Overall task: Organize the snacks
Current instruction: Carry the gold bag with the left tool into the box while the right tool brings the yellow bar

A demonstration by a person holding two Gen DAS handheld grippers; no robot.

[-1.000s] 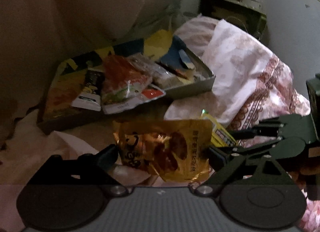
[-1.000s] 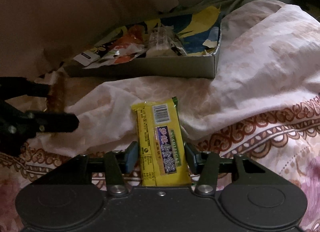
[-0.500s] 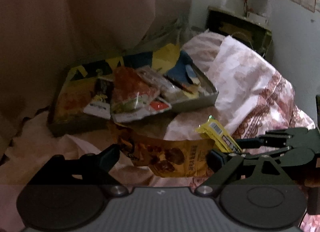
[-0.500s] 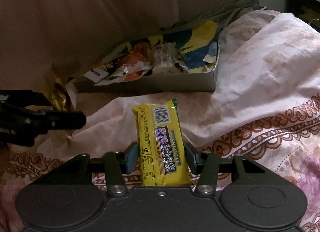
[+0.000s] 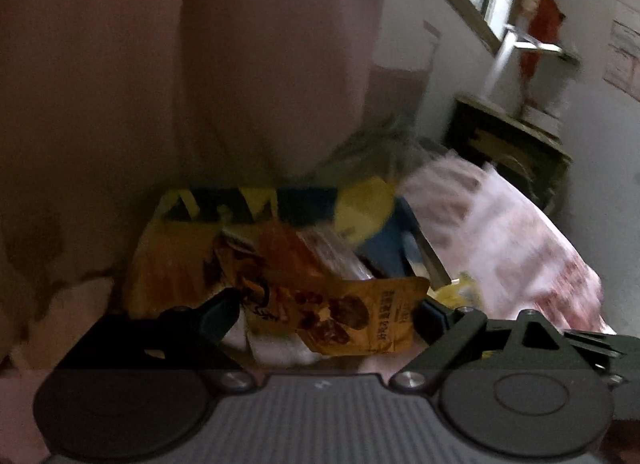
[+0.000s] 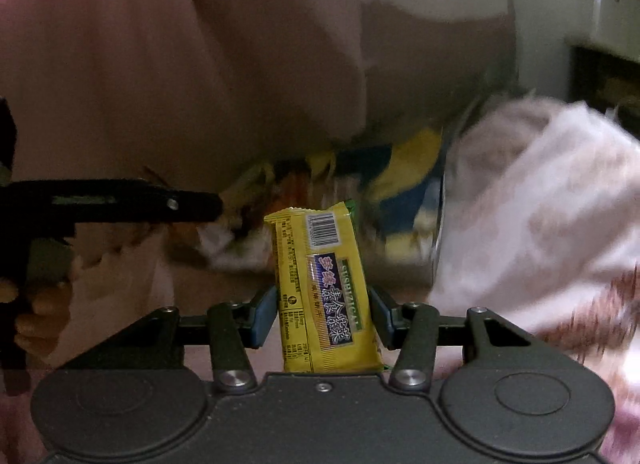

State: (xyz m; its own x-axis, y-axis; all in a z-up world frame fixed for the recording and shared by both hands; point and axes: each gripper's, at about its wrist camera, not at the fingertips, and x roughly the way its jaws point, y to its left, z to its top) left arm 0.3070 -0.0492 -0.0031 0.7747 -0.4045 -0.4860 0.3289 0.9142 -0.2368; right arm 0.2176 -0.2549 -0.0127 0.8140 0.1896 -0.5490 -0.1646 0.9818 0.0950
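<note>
Left wrist view is smeared: our left hand-held gripper (image 5: 326, 312) pinches a golden snack pouch (image 5: 340, 312) by its sides, its lower edge cut off behind the body. Beyond it we make out the snack box (image 5: 432, 264), contents blurred. Our right hand-held gripper (image 6: 322, 318) clamps a yellow snack bar (image 6: 320, 284) upright, above the floral bedsheet (image 6: 540, 223).

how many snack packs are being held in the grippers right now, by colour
golden-brown snack pouch, in the left gripper: 1
yellow snack bar, in the right gripper: 1
total held: 2
The packs in the box behind are too blurred to count.
</note>
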